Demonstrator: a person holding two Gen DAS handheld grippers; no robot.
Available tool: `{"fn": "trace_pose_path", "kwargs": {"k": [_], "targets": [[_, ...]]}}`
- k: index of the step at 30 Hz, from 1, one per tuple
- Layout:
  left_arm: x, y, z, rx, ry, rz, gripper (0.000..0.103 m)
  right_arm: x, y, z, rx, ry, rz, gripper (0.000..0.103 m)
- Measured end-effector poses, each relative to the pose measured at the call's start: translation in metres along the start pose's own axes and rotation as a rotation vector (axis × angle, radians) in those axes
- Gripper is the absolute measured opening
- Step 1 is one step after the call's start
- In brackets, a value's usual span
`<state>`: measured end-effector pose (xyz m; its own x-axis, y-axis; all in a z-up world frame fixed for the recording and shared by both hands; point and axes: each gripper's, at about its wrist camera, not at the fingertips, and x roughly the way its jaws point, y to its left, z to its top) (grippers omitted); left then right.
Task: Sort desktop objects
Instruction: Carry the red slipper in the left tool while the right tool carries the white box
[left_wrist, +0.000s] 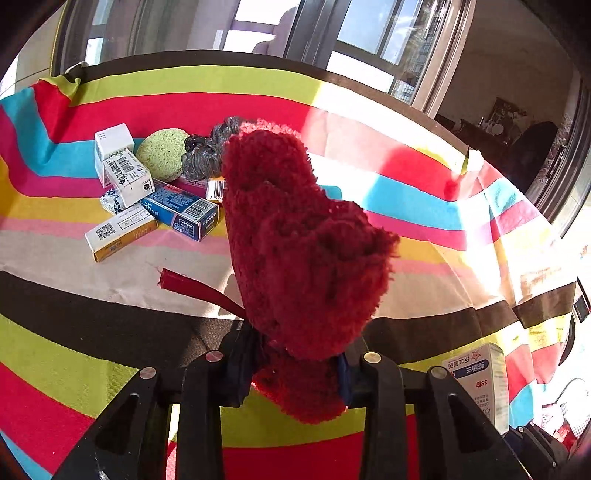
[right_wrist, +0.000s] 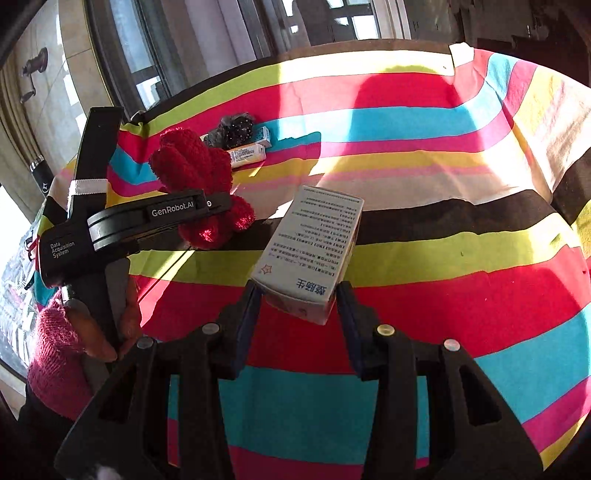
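The left gripper is clamped on a fluffy red cloth, which stands up from between its jaws above the striped tablecloth. The right gripper pinches a white medicine box by its near end, the box jutting forward and tilted above the cloth-covered table.

The red cloth looks soft, light and floppy (its red ribbon trails loose to one side), so a grip low on the bunched part should hold it, though it will sag and drag over neighbours. The box looks light, stiff and thin-walled; a grip across its narrow sides suits it, and hard squeezing could dent it.

Far off on the table lies a pile of small cartons, a green sponge and a grey scrunchie.
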<state>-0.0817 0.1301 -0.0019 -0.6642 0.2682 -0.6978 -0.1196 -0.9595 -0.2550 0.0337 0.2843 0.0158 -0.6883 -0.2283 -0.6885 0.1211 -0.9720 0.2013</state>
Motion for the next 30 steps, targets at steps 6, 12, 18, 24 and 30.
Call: {"fn": "trace_pose_path", "kwargs": {"k": [6, 12, 18, 24, 30], "targets": [[-0.045, 0.015, -0.041, 0.043, 0.02, 0.0, 0.036, -0.001, 0.011, -0.014, -0.019, 0.026, 0.031, 0.046], [-0.097, 0.04, -0.077, 0.073, -0.002, 0.034, 0.036, -0.004, 0.041, -0.029, -0.088, 0.044, 0.078, 0.046], [-0.144, 0.07, -0.108, 0.064, -0.033, 0.076, 0.036, -0.003, 0.081, -0.049, -0.175, 0.071, 0.134, 0.046], [-0.186, 0.107, -0.142, 0.009, -0.062, 0.121, 0.036, -0.009, 0.122, -0.061, -0.281, 0.067, 0.192, 0.046], [-0.222, 0.15, -0.175, -0.11, -0.081, 0.163, 0.036, -0.012, 0.155, -0.068, -0.356, 0.073, 0.231, 0.046]]}}
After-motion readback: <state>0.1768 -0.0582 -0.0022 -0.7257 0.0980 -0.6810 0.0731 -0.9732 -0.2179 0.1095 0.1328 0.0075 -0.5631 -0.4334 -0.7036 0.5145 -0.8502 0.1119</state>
